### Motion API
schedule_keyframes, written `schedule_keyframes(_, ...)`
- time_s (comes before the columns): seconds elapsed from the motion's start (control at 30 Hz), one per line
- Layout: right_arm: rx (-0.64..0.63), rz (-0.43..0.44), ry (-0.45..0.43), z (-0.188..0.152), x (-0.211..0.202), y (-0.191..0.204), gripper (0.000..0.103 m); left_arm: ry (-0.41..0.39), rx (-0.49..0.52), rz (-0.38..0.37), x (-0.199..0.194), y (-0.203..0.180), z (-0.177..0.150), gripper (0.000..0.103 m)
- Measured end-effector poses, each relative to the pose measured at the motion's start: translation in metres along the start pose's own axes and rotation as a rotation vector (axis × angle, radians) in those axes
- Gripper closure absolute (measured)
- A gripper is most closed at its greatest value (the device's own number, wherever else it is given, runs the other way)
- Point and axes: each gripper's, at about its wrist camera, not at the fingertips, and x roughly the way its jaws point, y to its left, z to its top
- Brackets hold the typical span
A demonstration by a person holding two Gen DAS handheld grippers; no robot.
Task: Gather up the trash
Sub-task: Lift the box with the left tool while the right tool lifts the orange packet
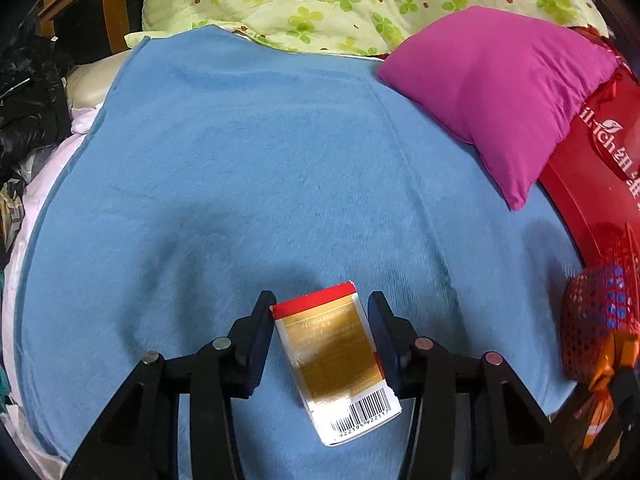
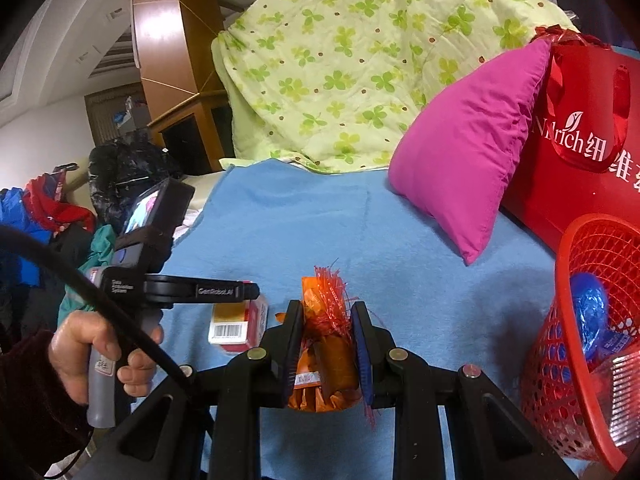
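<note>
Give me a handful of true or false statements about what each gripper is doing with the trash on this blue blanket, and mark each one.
1. The right gripper is shut on an orange wrapper. True.
2. The left gripper has clamped the small carton. False: its jaws stand open on either side of the carton, which lies on the blue blanket.
3. The red mesh basket holds nothing. False: a blue wrapper lies inside.
4. The magenta pillow leans against a red bag. True.
5. The carton shows a barcode. True.
</note>
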Motion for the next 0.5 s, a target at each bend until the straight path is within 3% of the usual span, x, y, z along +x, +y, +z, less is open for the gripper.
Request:
schedule_keyframes(0.27,-0.001,0.006,0.005,-0.005,-0.007,0.008,0.077,0.113,-0.045,0.02,0.025,0.007,-0.015,0.038)
schedule_keyframes(0.37,0.006,0.001,-0.001,-0.004,-0.011,0.005,0.077,0.106,-0.064,0.022,0.025,0.006,-0.023,0.038)
schedule_keyframes(0.4,0.01,0.0,-0.002,-0.003,-0.013,0.003,0.077,0.09,-0.062,0.031,0.022,0.005,-0.025,0.047)
schedule_keyframes(0.5,0.013,-0.004,-0.014,-0.002,-0.018,0.003,0.077,0.037,-0.024,0.059,0.005,-0.002,-0.027,0.052)
